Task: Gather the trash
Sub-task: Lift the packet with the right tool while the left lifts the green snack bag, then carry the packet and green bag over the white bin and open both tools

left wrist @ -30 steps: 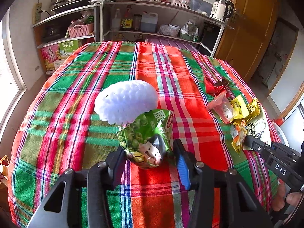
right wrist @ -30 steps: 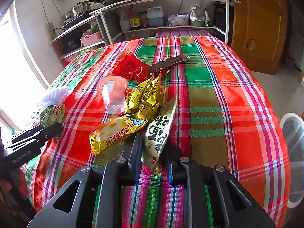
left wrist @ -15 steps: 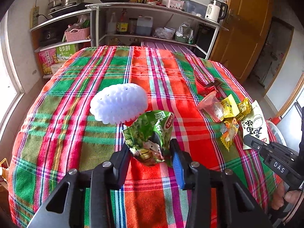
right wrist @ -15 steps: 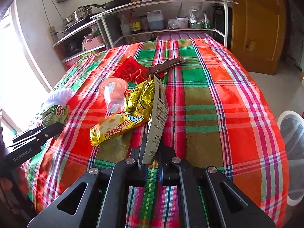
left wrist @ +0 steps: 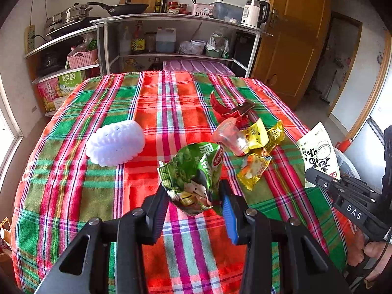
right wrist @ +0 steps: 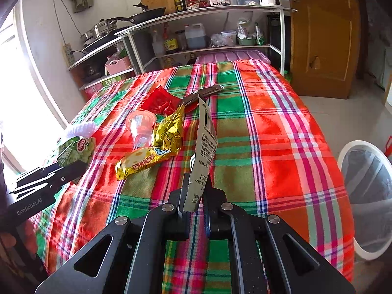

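1. The left tool (left wrist: 194, 196) is partly closed, with its two fingers pressing the sides of a crumpled green snack bag (left wrist: 193, 171). The bag is held clear above the cloth.
2. The right tool (right wrist: 196, 196) is clenched tight on the lower edge of a flat white packet (right wrist: 204, 147). The packet stands upright, edge-on to the right wrist camera, with its printed back visible.
3. Both tools point steeply downward over the near part of the surface. In the left wrist view, a hand (left wrist: 367, 250) grips the right tool's handle at the right edge.
4. The surface (right wrist: 269, 134) carries a red, green and pink plaid cloth.
5. Remaining trash lies grouped near the middle: a clear plastic cup (right wrist: 140, 127) on its side, yellow wrappers (right wrist: 169, 132) just beside it, a red wrapper (right wrist: 159, 101) and a dark wrapper (right wrist: 203, 93) behind them.
6. A white foam net (left wrist: 115, 143) lies apart, to the left in the left wrist view.
7. A white-rimmed bin (right wrist: 367, 196) stands on the floor beside the surface's right side.
8. Behind the surface are kitchen shelves (left wrist: 171, 24) and a wooden door (left wrist: 294, 36).
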